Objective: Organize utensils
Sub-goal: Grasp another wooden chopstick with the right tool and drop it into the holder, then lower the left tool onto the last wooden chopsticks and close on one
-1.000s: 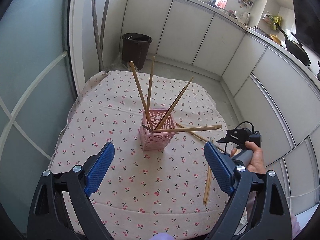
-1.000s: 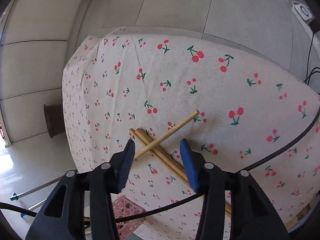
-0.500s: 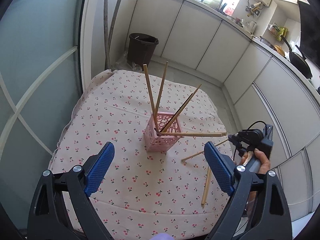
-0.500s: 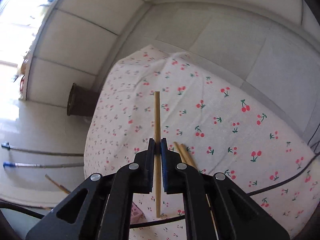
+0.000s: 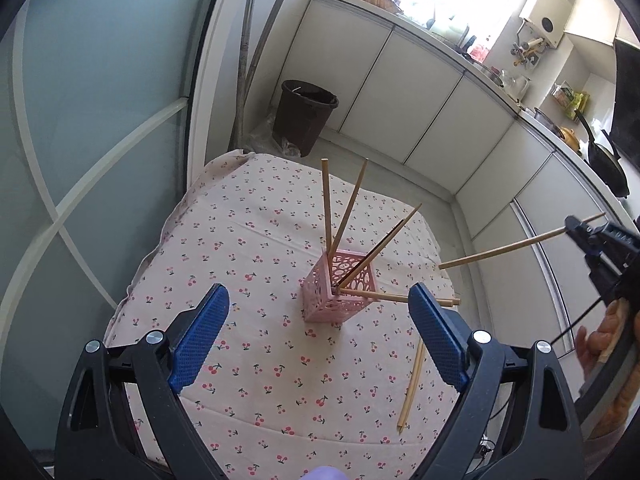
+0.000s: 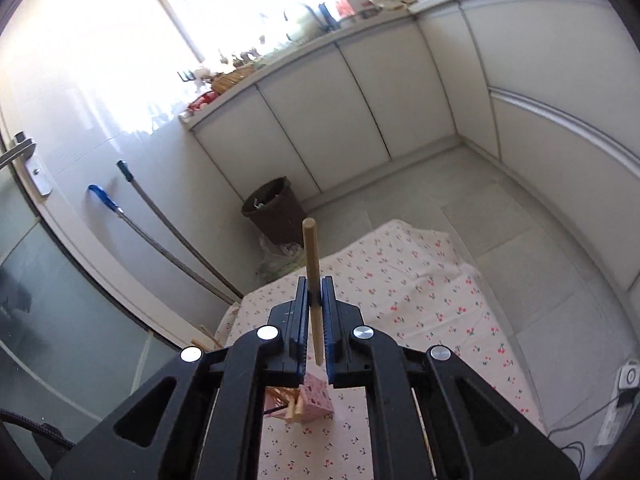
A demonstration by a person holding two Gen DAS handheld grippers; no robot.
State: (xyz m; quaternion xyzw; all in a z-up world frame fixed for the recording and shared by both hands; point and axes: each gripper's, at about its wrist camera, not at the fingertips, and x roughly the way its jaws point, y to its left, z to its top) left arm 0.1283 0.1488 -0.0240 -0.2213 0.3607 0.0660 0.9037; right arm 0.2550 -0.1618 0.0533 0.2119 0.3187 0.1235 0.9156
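A pink openwork holder stands on the cherry-print tablecloth with several wooden chopsticks leaning out of it; it also shows low in the right wrist view as the holder. My right gripper is shut on one wooden chopstick, held high above the table; from the left wrist view the same gripper carries that chopstick at the right. My left gripper hangs open above the near side of the table, nothing between its blue pads. Two more chopsticks lie on the cloth.
A dark waste bin stands on the floor beyond the table, seen as well as the bin. White cabinets run along the back and right. Mop handles lean by a glass door at the left.
My right gripper closed on a chopstick lying on the cloth, lifted it high and rolled. The left gripper drifted back a little, staying open.
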